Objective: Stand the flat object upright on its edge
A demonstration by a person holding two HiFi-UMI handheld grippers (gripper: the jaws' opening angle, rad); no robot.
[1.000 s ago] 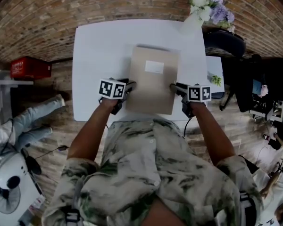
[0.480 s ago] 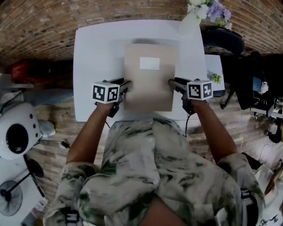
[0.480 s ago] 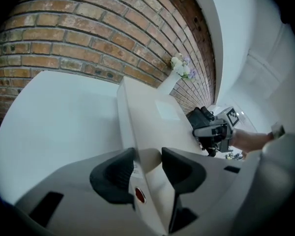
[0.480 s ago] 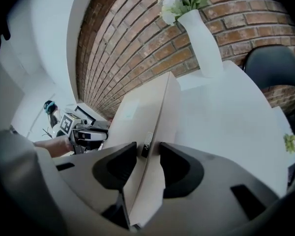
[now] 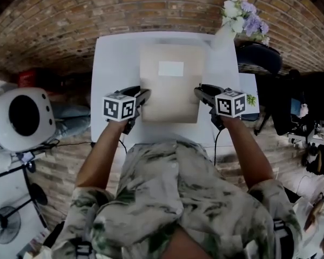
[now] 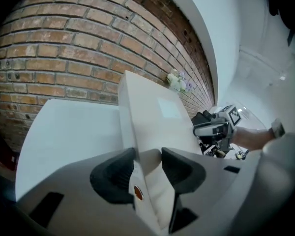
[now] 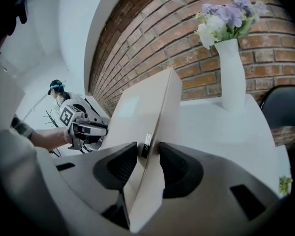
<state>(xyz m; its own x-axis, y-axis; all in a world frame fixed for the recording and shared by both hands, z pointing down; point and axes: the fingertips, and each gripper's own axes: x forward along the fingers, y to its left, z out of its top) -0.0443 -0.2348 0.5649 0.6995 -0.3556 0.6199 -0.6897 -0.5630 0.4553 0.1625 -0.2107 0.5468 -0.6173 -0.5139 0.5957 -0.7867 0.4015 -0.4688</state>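
Observation:
A flat beige box [image 5: 170, 85] with a white label [image 5: 170, 68] is held over the white table [image 5: 113, 63], its near end raised so that it slopes up off the tabletop. My left gripper [image 5: 142, 97] is shut on its left edge, my right gripper [image 5: 201, 92] on its right edge. In the left gripper view the box [image 6: 147, 112] runs between the dark pads [image 6: 119, 173] of the left gripper [image 6: 147, 163]. In the right gripper view the box's edge [image 7: 147, 107] sits between the pads of the right gripper [image 7: 147, 161], whose jaws have just been closing on it.
A white vase of flowers [image 5: 227, 28] stands at the table's far right corner, and shows too in the right gripper view [image 7: 231, 73]. A dark chair [image 5: 259, 55] is right of the table. A white fan [image 5: 21, 117] is at the left. Brick floor surrounds the table.
Both grippers have risen with the box, lifting its near end further off the table. The white fan has swung into view at the left.

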